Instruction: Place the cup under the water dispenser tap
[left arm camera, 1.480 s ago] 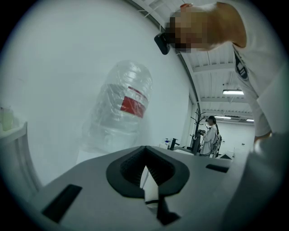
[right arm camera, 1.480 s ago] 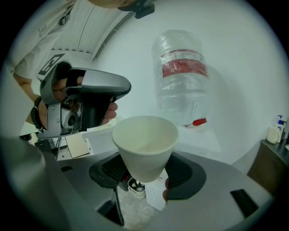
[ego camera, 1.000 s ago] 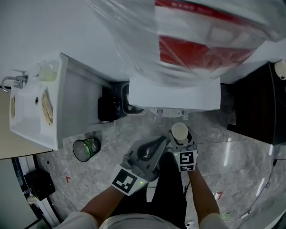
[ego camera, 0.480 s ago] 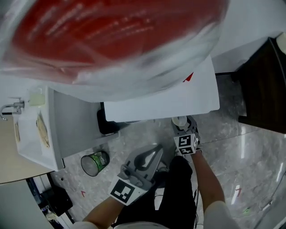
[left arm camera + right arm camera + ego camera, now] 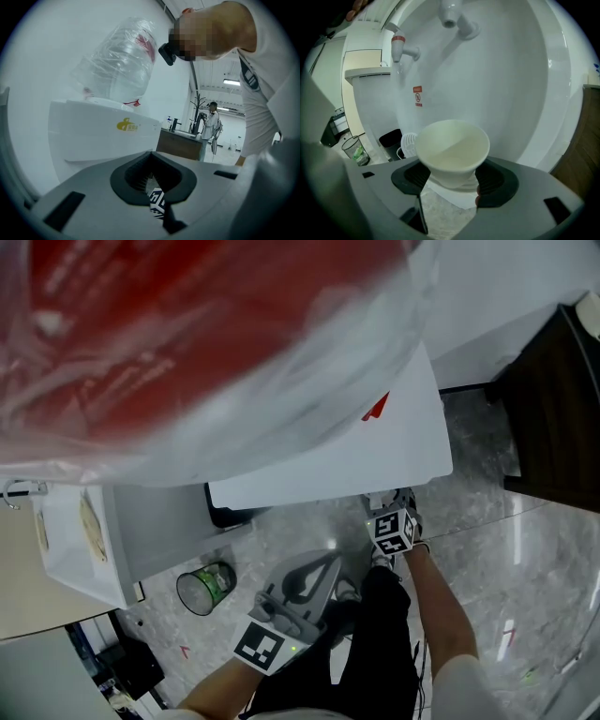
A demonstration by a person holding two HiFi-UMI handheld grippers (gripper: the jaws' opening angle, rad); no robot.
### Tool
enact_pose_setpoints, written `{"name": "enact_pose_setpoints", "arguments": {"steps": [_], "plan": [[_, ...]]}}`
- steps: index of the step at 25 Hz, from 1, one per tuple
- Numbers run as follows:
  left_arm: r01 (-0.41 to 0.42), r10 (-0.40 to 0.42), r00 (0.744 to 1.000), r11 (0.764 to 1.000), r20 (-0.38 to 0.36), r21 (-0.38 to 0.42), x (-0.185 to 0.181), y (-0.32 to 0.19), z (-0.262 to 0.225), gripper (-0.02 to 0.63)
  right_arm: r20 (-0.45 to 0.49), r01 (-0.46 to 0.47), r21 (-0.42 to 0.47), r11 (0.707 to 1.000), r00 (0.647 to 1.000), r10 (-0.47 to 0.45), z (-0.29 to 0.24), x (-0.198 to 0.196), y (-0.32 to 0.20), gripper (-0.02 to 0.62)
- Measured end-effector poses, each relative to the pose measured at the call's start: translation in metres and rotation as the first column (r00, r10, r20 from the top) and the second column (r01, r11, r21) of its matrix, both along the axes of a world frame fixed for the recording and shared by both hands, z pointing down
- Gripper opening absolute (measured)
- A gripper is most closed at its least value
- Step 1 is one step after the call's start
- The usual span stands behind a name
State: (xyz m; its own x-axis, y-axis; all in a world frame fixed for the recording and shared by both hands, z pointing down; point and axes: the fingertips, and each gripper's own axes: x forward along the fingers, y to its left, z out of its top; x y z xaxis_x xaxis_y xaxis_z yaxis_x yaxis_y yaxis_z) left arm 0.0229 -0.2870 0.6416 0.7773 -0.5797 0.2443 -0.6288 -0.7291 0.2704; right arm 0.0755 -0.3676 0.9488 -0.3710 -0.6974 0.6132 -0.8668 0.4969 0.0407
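Mesh wastebasket (image 5: 208,587), grey marble floor (image 5: 483,549), dark cabinet (image 5: 553,418)

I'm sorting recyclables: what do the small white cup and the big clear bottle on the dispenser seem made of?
The small white cup: probably paper, matte, with a thin rim; thin plastic is possible. The big clear bottle: transparent glossy plastic, showing highlights, seemingly wrapped in crinkled film.

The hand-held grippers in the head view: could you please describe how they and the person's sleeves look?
Both the left hand-held gripper and the right hand-held gripper are grey with dark ribbed insides, and each carries a cube with black-and-white square markers. The sleeves are short and white.
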Motion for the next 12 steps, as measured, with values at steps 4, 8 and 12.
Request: {"name": "enact_pose_setpoints", "arguments": {"steps": [4,8,12], "plan": [[0.004,-0.004,1.0,1.0,0.009,-0.008,-0.003,0.001,0.002,0.003,0.008,0.028,-0.041,0.999,1.0,-0.027,0.008,-0.004,0.004,0.298],[0.006,-0.006,1.0,1.0,0.016,-0.019,-0.005,0.005,0.0,0.003,-0.001,0.023,-0.055,0.998,1.0,-0.023,0.006,0.001,0.007,0.321],[-0.002,0.003,1.0,1.0,0.021,-0.029,-0.001,0.01,-0.008,0.003,0.002,0.017,-0.059,0.998,1.0,-0.016,-0.01,0.009,0.022,0.327]]}}
